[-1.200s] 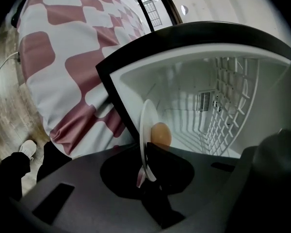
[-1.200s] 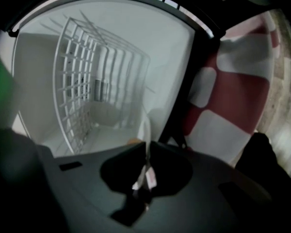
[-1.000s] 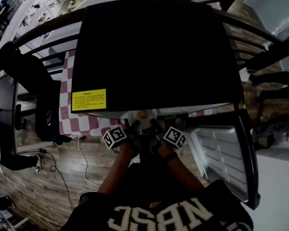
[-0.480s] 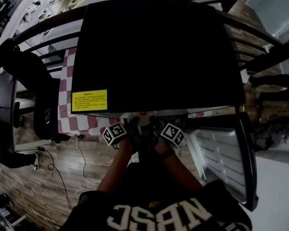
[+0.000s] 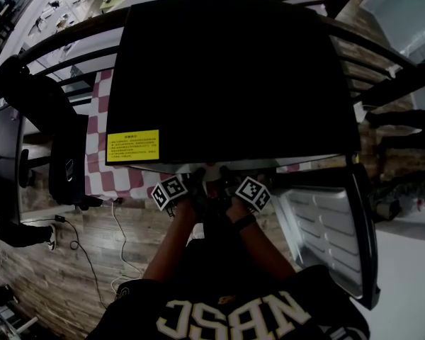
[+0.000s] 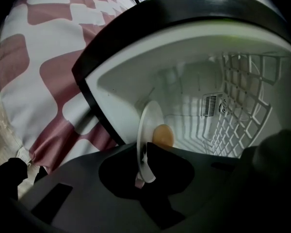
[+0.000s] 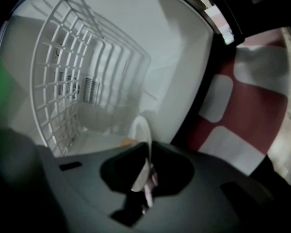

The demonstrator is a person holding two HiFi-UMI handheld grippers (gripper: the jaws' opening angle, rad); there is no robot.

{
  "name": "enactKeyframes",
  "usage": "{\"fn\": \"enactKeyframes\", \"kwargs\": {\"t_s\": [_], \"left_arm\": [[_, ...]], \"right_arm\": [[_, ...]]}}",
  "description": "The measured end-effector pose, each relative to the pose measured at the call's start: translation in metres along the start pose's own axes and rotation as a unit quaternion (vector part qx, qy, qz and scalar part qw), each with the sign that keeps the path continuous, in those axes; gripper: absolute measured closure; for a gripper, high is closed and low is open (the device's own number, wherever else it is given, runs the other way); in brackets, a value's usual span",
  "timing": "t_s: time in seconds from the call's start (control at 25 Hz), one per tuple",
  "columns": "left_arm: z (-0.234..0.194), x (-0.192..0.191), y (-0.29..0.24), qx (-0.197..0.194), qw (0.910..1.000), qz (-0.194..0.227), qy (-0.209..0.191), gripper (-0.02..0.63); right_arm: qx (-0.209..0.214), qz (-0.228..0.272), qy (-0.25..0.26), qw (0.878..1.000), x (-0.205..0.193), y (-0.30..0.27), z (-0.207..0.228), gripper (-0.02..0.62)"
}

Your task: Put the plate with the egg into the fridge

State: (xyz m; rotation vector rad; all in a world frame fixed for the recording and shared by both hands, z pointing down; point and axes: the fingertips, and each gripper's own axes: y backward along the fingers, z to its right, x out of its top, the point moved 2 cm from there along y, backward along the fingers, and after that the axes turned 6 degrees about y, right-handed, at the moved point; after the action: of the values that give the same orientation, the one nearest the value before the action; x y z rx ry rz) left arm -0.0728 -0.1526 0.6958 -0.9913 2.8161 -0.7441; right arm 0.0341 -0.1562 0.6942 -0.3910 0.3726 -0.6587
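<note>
The left gripper [image 6: 144, 163] and right gripper [image 7: 146, 173] are pinching opposite rims of the plate [image 6: 146, 125], jaws nearly closed. It is probably stiff, slick and breakable, and the loose egg [image 6: 163, 136] is likely to roll on the way into the fridge [image 6: 199, 57].

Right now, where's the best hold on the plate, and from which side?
Grip the plate by its thin rim, left claw and right claw on opposite edges, from the fridge opening. It's flat, egg in the middle: only the rim pinches.
</note>
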Motion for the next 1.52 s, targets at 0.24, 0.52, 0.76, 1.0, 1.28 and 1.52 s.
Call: {"fn": "enactKeyframes", "kwargs": {"t_s": [0.24, 0.52, 0.76, 1.0, 1.28, 1.52], "left_arm": [[0.012, -0.007, -0.002, 0.015, 0.9959, -0.043, -0.079, 0.451], [0.008, -0.019, 0.001, 0.077, 0.9601, -0.078, -0.257, 0.370], [-0.002, -0.017, 0.013, 0.118, 0.9263, -0.075, -0.350, 0.351], [0.000, -0.020, 0.029, 0.121, 0.8995, -0.061, -0.415, 0.353], [-0.012, -0.032, 0.041, 0.097, 0.8937, -0.049, -0.435, 0.355], [-0.014, -0.033, 0.045, 0.097, 0.8877, -0.031, -0.449, 0.466]], "right_arm": [[0.004, -0.017, 0.091, 0.996, 0.002, 0.000, -0.008, 0.502], [-0.008, -0.041, 0.261, 0.965, 0.002, 0.003, -0.015, 0.408], [-0.019, -0.025, 0.336, 0.941, 0.004, 0.010, -0.014, 0.403], [-0.021, 0.005, 0.406, 0.914, 0.012, 0.030, -0.018, 0.403], [0.005, -0.033, 0.382, 0.924, -0.013, 0.049, -0.004, 0.407], [0.032, -0.060, 0.347, 0.935, -0.034, 0.048, -0.001, 0.474]]}}
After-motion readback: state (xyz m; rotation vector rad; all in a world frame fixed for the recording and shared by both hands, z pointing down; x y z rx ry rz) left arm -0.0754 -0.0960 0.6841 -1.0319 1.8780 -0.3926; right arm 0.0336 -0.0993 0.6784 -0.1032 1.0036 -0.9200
